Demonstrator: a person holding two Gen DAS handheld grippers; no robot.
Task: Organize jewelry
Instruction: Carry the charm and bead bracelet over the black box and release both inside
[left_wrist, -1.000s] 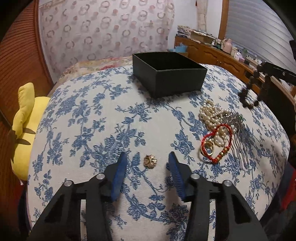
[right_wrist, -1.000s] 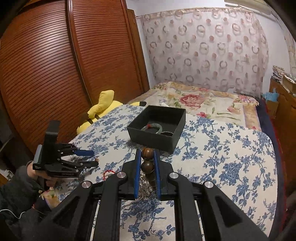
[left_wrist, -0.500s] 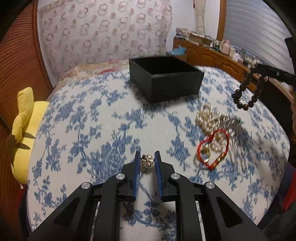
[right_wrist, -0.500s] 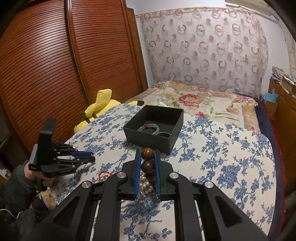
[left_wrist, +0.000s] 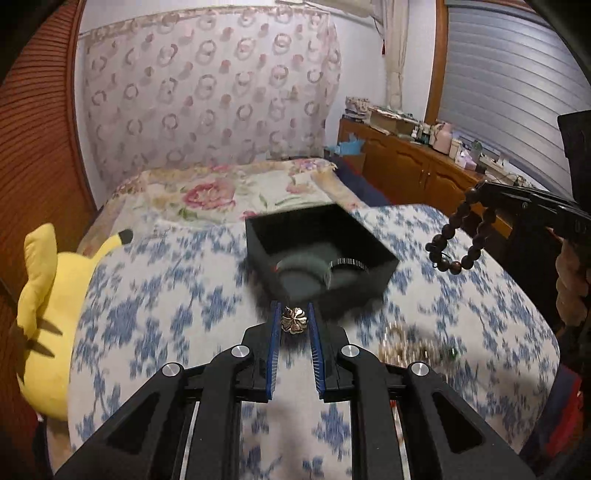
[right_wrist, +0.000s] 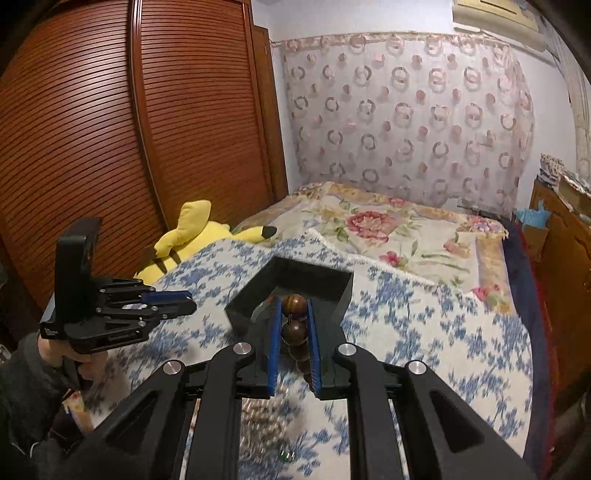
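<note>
My left gripper (left_wrist: 293, 320) is shut on a small gold flower brooch (left_wrist: 294, 320), held in the air just in front of the black jewelry box (left_wrist: 373, 275). A green bangle (left_wrist: 303, 263) and a dark bracelet lie inside the box. My right gripper (right_wrist: 293, 314) is shut on a brown wooden bead bracelet (right_wrist: 294, 305) and holds it over the near edge of the black box (right_wrist: 343, 291). In the left wrist view the bracelet (left_wrist: 456, 240) hangs from the right gripper to the right of the box. A blurred heap of pearls and other jewelry (left_wrist: 413, 349) lies on the blue-flowered cloth.
A yellow plush toy (left_wrist: 51, 299) lies at the left edge of the bed. A floral bedspread (right_wrist: 388, 236) lies behind the box. A wooden wardrobe (right_wrist: 110, 147) stands at the left. A cluttered wooden dresser (left_wrist: 424, 166) runs along the right.
My left gripper has shut on the gold brooch and lifted it toward the box. My right gripper has carried the bead bracelet forward to the box's near edge.
</note>
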